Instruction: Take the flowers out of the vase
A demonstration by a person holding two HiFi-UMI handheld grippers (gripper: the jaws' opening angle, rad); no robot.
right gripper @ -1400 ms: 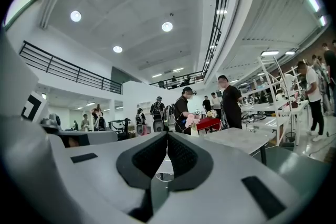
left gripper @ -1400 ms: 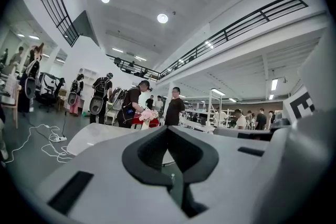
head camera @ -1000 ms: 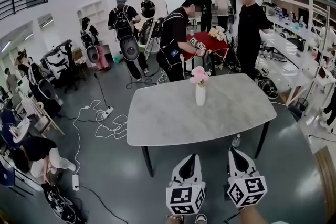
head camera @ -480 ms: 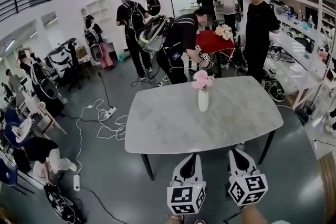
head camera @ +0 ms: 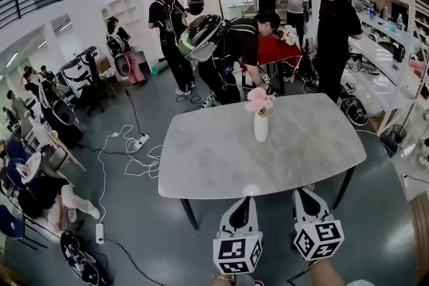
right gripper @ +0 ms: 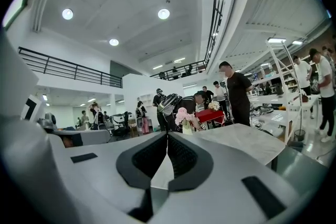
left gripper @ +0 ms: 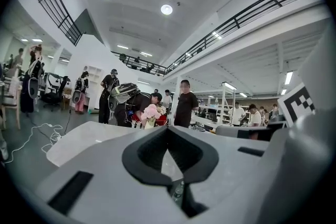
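Observation:
A white vase (head camera: 261, 126) with pink flowers (head camera: 257, 100) stands upright toward the far side of the grey table (head camera: 208, 157). My left gripper (head camera: 249, 195) and right gripper (head camera: 300, 191) hang side by side at the table's near edge, both shut and empty, well short of the vase. In the left gripper view the pink flowers (left gripper: 151, 112) show far ahead beyond the shut jaw tips of that gripper (left gripper: 168, 128). The right gripper view has the flowers (right gripper: 185, 115) and vase (right gripper: 187, 127) ahead, past its gripper (right gripper: 167, 134).
A person in black (head camera: 231, 50) bends over just behind the table's far edge, near the vase. Another person (head camera: 332, 30) stands at the far right. Cables and a power strip (head camera: 134, 144) lie on the floor to the left. Benches (head camera: 395, 70) line the right.
Both grippers have come forward to the table's near edge, and the table and vase appear closer. The person in black behind the table has bent lower over it.

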